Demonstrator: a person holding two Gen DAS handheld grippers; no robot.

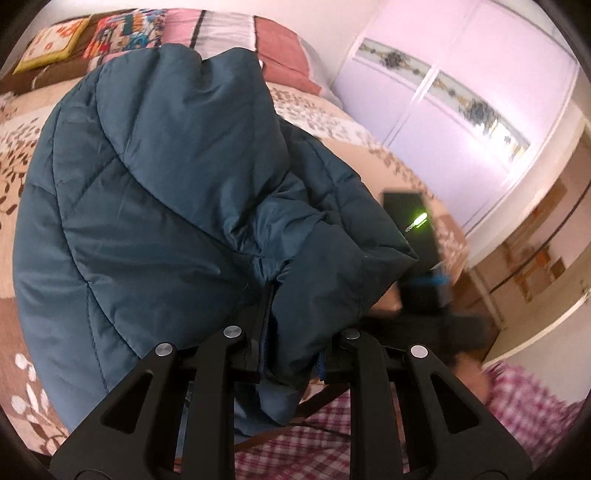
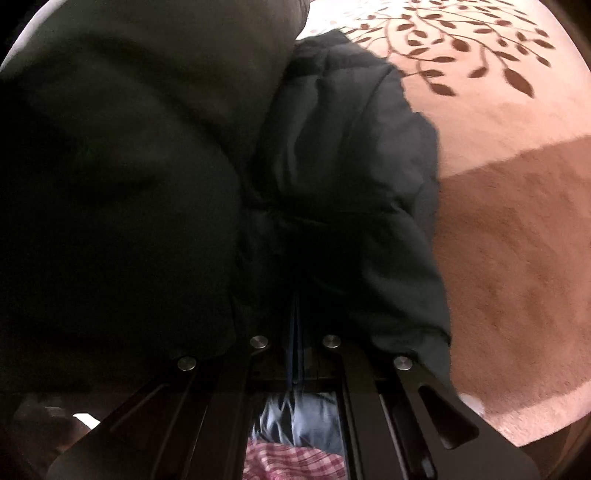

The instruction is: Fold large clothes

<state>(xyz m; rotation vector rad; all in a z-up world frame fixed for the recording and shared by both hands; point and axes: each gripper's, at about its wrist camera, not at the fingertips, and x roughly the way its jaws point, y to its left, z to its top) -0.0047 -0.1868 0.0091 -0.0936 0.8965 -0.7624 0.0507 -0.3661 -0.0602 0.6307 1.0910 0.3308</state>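
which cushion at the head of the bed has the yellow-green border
The square cushion at the far left of the left wrist view. The patchwork cushion beside it has no such border, and the pillow is plain dusty pink.

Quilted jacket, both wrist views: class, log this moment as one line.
stage: mid-fold | left gripper: shut on quilted jacket | right gripper: shut on same jacket | surface: leaf-patterned bedspread | jacket bunched, not flat

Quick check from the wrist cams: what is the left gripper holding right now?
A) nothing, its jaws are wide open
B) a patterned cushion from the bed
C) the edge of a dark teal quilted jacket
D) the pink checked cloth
C: in the left wrist view the left gripper is pinched on bunched fabric of the dark teal quilted jacket, which drapes over the leaf-patterned bedspread.
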